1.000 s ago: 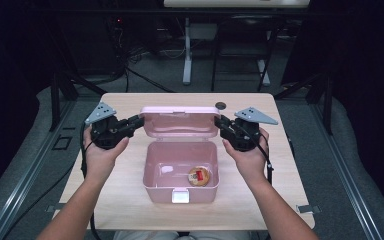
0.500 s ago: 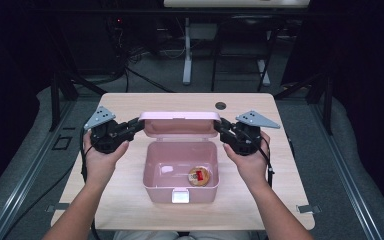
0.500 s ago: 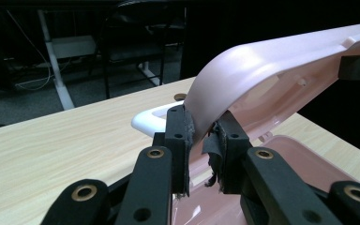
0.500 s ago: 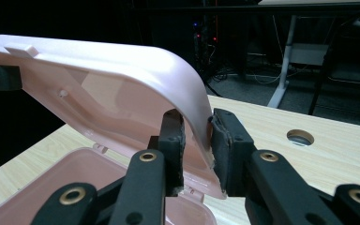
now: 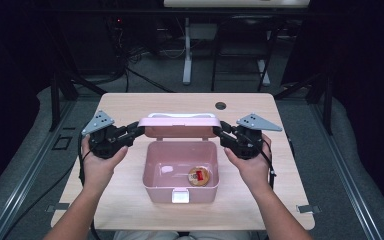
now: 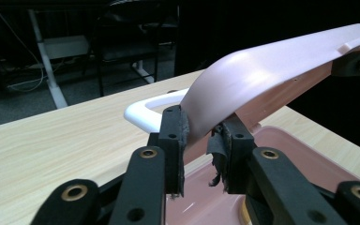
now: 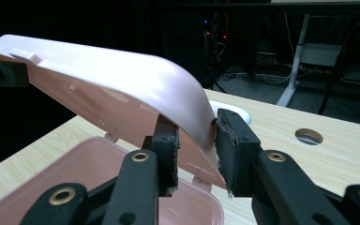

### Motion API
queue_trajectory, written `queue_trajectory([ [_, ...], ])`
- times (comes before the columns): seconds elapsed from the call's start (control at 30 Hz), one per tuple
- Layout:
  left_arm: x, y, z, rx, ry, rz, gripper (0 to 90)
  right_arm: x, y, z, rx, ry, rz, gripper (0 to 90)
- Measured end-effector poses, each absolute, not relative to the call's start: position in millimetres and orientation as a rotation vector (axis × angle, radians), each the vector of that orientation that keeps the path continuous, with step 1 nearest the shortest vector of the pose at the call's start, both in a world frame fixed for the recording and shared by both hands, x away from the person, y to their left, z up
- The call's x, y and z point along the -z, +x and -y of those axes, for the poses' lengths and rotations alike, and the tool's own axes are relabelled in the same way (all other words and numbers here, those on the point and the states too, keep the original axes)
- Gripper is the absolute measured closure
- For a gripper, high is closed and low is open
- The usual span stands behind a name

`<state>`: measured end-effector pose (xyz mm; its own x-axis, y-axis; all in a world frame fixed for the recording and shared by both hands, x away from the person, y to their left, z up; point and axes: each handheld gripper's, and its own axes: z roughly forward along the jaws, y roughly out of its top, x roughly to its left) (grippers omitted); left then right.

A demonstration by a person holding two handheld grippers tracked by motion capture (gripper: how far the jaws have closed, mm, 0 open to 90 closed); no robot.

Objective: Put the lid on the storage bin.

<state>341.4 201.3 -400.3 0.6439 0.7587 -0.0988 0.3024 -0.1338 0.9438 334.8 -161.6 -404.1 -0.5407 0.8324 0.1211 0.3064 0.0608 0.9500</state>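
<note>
A pink plastic box stands open in the middle of the table, and a small round orange-and-red item lies in it. Its lid is raised behind it and tilts back. My left gripper is at the lid's left end and my right gripper at its right end. In the left gripper view the lid's corner sits between the jaws of the left gripper. The right gripper has the other corner between its jaws. Both pairs of jaws have just been opening and stand loose around the lid.
A white latch sits on the box's front wall and a white handle on the lid's top. The wooden table has a round hole at the back right. Dark floor, cables and desk legs lie beyond.
The lid has tipped a little further back. Both grippers stay at its ends, and their jaws have spread slightly.
</note>
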Motion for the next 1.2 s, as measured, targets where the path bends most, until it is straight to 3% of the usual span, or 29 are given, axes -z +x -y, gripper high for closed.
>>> queue_trajectory([
  [0.9,405.0,326.7,-207.1,-0.506,1.739,-0.861,56.7,404.3,316.9,164.7,-1.523,1.059,-1.92,60.4],
  [1.2,408.8,317.3,-207.3,-0.503,1.758,-0.849,55.4,409.5,307.4,166.5,-1.498,1.039,-1.942,59.7],
])
